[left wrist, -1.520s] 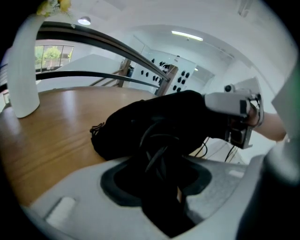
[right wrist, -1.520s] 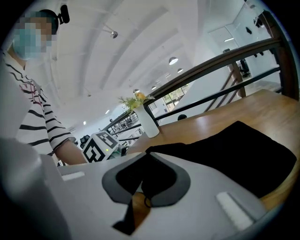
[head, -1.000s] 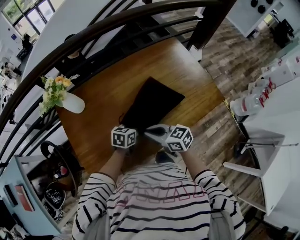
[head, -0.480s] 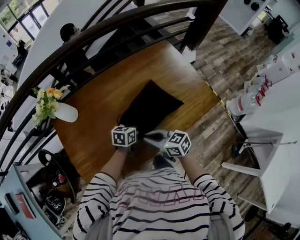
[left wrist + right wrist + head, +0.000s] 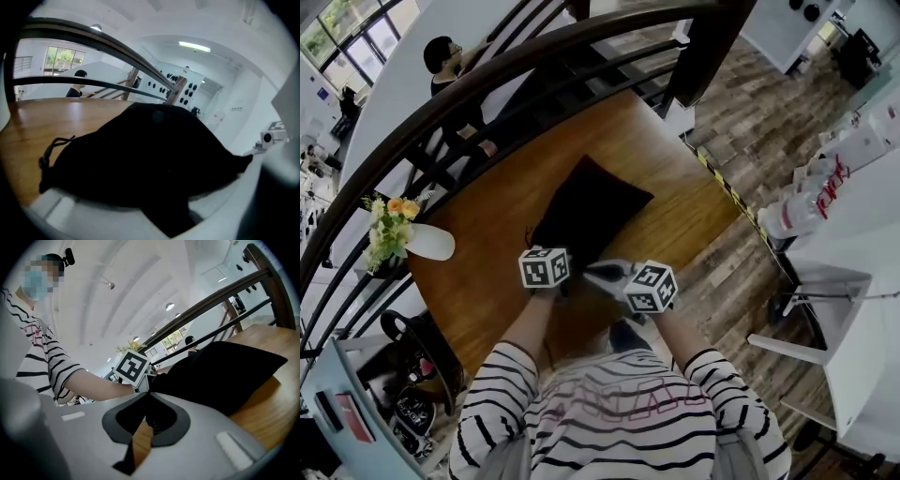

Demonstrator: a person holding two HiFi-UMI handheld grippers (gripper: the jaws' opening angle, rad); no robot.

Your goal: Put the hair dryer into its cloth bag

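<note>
Clenching the cloth bag (image 5: pixel 591 206), left gripper (image 5: pixel 151 188) and right gripper (image 5: pixel 147 397) hover over a wooden table (image 5: pixel 487 239) beside a railing (image 5: pixel 581 31).

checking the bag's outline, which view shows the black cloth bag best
Head view: nearly all of the cloth bag shows, lying on the wooden table. Left gripper view crops it close, with its drawstring; right gripper view shows only one side.

Left tool (image 5: pixel 154 211) blurred, tips under black bag (image 5: pixel 150 150); bag's contents hidden
</note>
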